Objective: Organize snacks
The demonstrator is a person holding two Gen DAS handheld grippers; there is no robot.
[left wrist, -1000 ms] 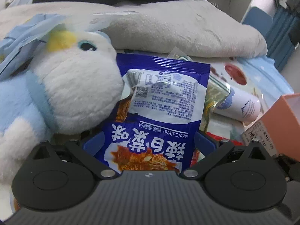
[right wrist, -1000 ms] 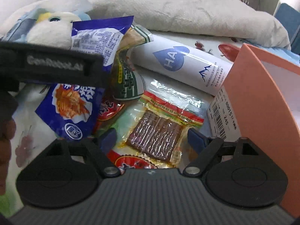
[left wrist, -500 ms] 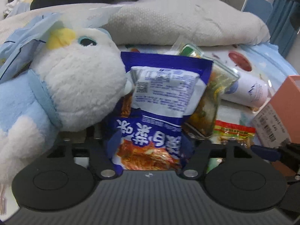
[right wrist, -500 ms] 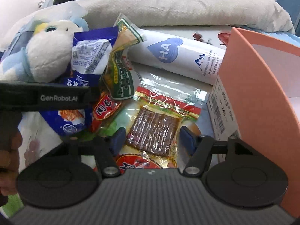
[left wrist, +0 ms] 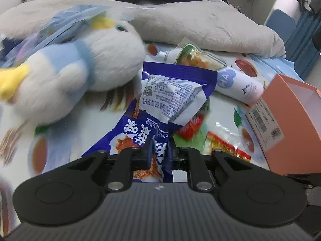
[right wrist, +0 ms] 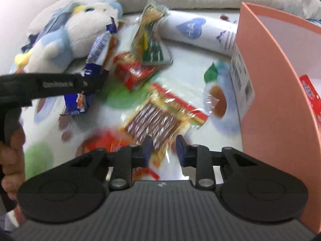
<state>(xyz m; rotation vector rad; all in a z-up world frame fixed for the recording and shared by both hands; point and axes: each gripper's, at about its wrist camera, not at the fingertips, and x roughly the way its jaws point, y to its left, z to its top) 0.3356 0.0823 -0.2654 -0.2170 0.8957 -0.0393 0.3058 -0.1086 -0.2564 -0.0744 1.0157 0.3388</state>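
Lifting two snacks at once, by the look of it. L to R: plush toy [left wrist: 76,80] on the bed at far left, not a snack. Left gripper [left wrist: 159,152] has just been closing and now pinches the lower edge of the blue bag [left wrist: 170,100]; the bag hangs crumpled from it, raised off the sheet [left wrist: 70,144]. Next, green packet [right wrist: 152,40] leans on the white bottle [right wrist: 200,32], and a small red packet [right wrist: 134,72] lies just below it, both untouched. Right gripper [right wrist: 162,146] has just been closing too, w/ the clear jerky pack [right wrist: 160,116] caught by its near edge between the jaws; pads seem to press the film, though blur makes that a judgement. Far right, pink box [right wrist: 270,100], open, w/ one red item [right wrist: 309,96] already inside.

Progress, as I judge it: early-to-mid. One item boxed, two gripped and near the box, two still on the sheet.

Count: snacks outside the box 4 (blue, green, red, jerky); boxed 1 visible; bottle 1; toy 1; box 1. Box interior mostly hidden, so there may be more.
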